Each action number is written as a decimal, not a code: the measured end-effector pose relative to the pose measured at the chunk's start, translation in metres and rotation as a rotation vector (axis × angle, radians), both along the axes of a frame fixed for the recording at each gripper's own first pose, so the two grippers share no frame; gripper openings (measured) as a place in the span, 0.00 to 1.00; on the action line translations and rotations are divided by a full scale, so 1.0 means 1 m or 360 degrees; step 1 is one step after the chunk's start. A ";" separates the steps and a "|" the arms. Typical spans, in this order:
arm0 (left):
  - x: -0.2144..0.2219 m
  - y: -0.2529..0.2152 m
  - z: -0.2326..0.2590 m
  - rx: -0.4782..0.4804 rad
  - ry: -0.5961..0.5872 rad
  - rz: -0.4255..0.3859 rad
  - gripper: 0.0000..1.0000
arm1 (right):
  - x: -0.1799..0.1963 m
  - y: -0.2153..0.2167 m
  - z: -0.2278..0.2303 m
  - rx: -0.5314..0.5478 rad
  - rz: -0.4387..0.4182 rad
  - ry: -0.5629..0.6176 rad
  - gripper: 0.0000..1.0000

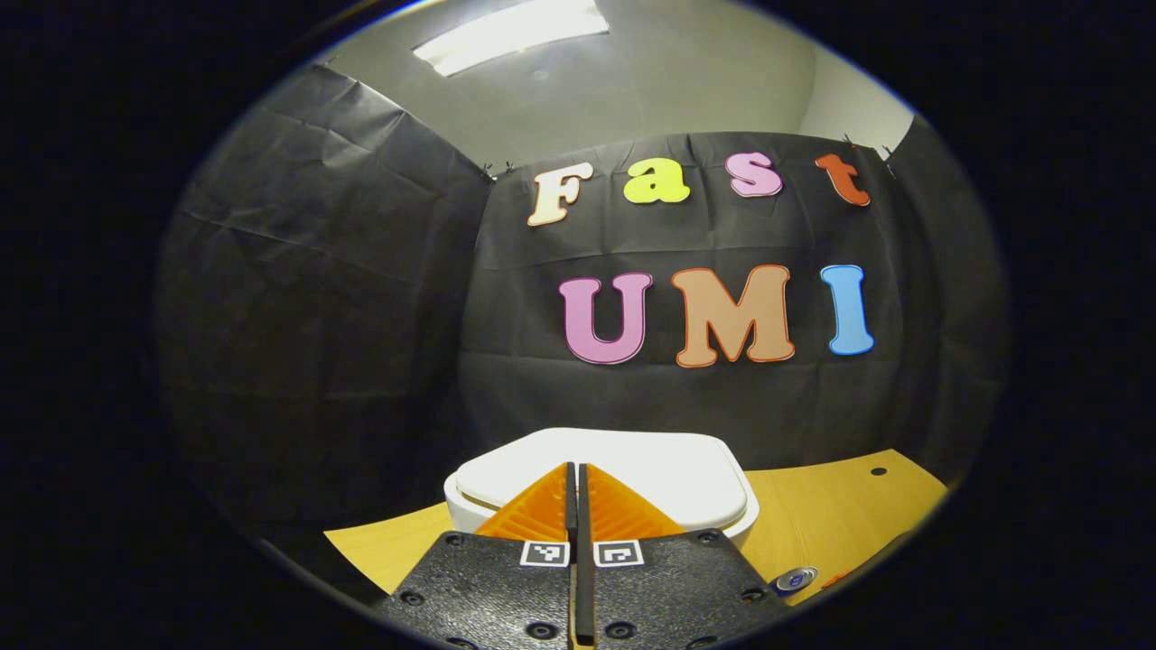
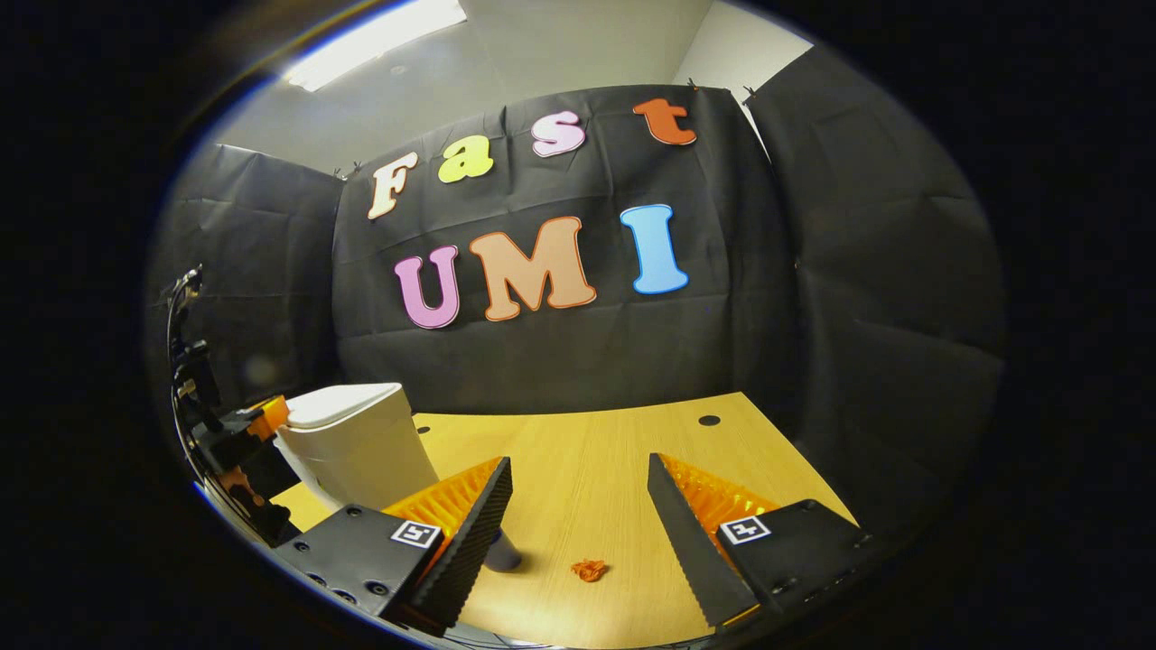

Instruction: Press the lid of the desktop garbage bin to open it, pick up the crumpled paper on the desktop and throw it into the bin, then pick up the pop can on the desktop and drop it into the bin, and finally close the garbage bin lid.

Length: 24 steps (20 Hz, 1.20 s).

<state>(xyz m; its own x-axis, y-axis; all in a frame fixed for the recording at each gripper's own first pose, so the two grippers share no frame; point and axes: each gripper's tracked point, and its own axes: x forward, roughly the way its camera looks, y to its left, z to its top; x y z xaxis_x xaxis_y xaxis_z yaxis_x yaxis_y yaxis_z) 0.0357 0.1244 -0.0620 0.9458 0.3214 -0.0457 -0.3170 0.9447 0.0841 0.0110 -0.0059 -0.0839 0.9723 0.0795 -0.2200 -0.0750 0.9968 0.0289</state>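
Note:
The white desktop bin (image 1: 668, 487) stands right in front of my left gripper (image 1: 575, 471), its lid (image 1: 632, 451) down. The left gripper is shut with nothing between its fingers, and its tips sit at the lid's near edge; whether they touch it I cannot tell. In the right gripper view the bin (image 2: 361, 447) stands at the left with the left gripper (image 2: 257, 424) beside its lid. My right gripper (image 2: 578, 465) hangs open above the table. A small orange crumpled paper (image 2: 589, 569) lies below it. The pop can (image 2: 501, 552) is half hidden behind one finger; its top (image 1: 795, 579) shows low right.
The wooden table (image 2: 614, 469) has a small round hole (image 2: 709, 420) near its far edge. Black cloth walls close the booth behind and on both sides of the table.

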 end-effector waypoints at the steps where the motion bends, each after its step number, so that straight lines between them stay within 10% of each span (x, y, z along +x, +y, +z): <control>1: 0.004 -0.001 0.011 0.0020 -0.0017 -0.0005 0.00 | 0.001 -0.003 -0.004 -0.0014 -0.0006 0.0013 0.95; 18: -0.026 -0.017 0.080 -0.0012 -0.0199 -0.0082 0.00 | 0.051 0.005 -0.145 -0.0128 0.0224 0.0599 0.83; 20: -0.039 -0.013 0.067 -0.0036 -0.0162 -0.0037 0.19 | 0.053 0.010 -0.164 -0.0146 0.0269 0.0685 0.82; 24: -0.066 0.008 0.046 -0.0025 -0.0062 0.0082 0.99 | 0.058 0.020 -0.195 -0.0188 0.0329 0.0818 0.82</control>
